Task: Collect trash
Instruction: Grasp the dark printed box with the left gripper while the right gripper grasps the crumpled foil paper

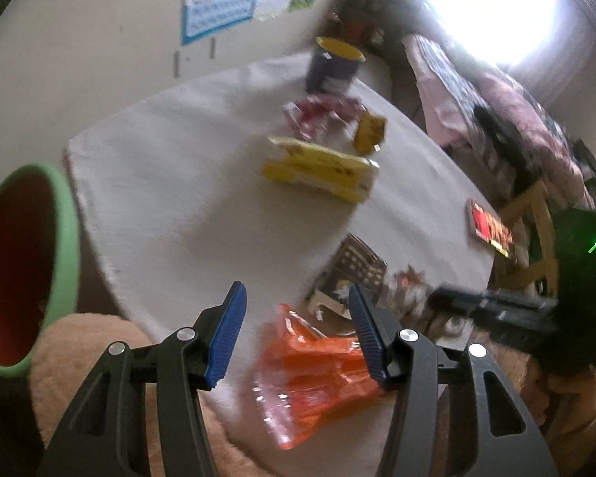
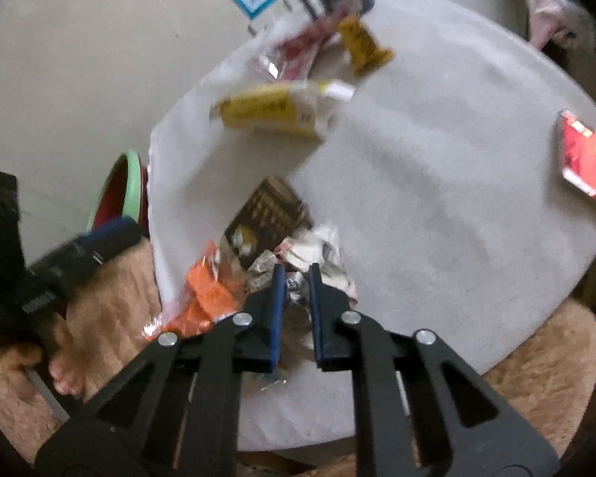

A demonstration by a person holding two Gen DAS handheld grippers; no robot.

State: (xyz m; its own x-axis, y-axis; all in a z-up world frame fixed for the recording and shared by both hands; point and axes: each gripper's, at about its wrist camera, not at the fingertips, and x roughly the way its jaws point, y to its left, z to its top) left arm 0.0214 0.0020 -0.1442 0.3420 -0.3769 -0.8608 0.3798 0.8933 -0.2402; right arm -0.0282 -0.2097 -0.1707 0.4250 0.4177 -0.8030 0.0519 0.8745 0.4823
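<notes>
Trash lies on a round white table. My right gripper is shut on a crumpled white and red wrapper at the table's near edge; it also shows in the left wrist view. My left gripper is open and hangs over an orange plastic wrapper; its pads do not press on it. A dark brown packet lies just beyond both. A bin with a green rim and red inside stands left of the table.
Further back lie a yellow wrapper, a red wrapper, a small yellow packet and a dark can. A red box sits at the right edge. A fuzzy peach seat is below the table.
</notes>
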